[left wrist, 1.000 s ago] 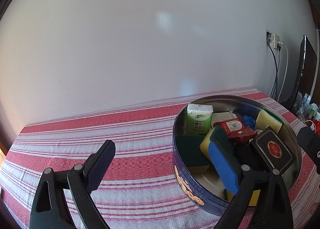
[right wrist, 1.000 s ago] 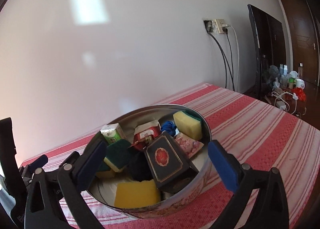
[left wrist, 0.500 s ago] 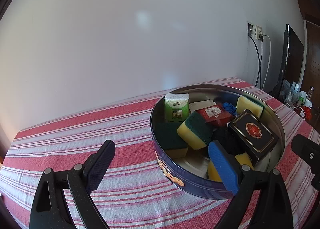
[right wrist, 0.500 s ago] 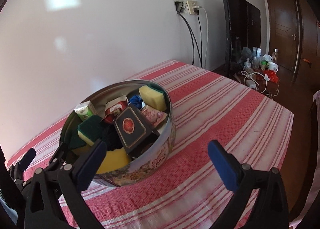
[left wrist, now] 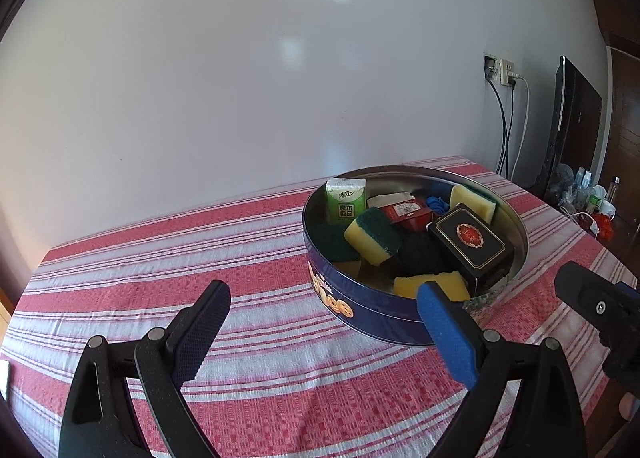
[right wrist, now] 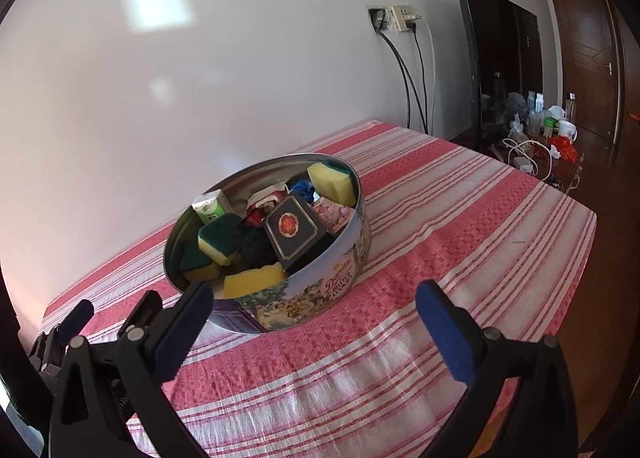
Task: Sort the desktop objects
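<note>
A round blue cookie tin [left wrist: 360,304] stands on the red-striped tablecloth [left wrist: 256,258], also in the right wrist view [right wrist: 320,290]. It holds yellow-green sponges [left wrist: 372,240], a green tissue pack [left wrist: 346,200], a red packet [left wrist: 408,212], a black box with a red emblem [left wrist: 470,242], a blue item [left wrist: 436,202] and a dark bundle. My left gripper [left wrist: 324,334] is open and empty, in front of the tin. My right gripper [right wrist: 310,332] is open and empty, in front of the tin; its tip also shows in the left wrist view [left wrist: 592,302].
A white wall stands behind the table. A wall socket with cables [right wrist: 396,18], a dark screen [right wrist: 500,58] and a low surface with bottles and a mug [right wrist: 540,126] lie to the right. The table's right edge [right wrist: 576,258] is near.
Both grippers have drawn back from the tin, which now looks smaller and farther away. Both stay open and empty. More of the tablecloth shows in front of the tin.
</note>
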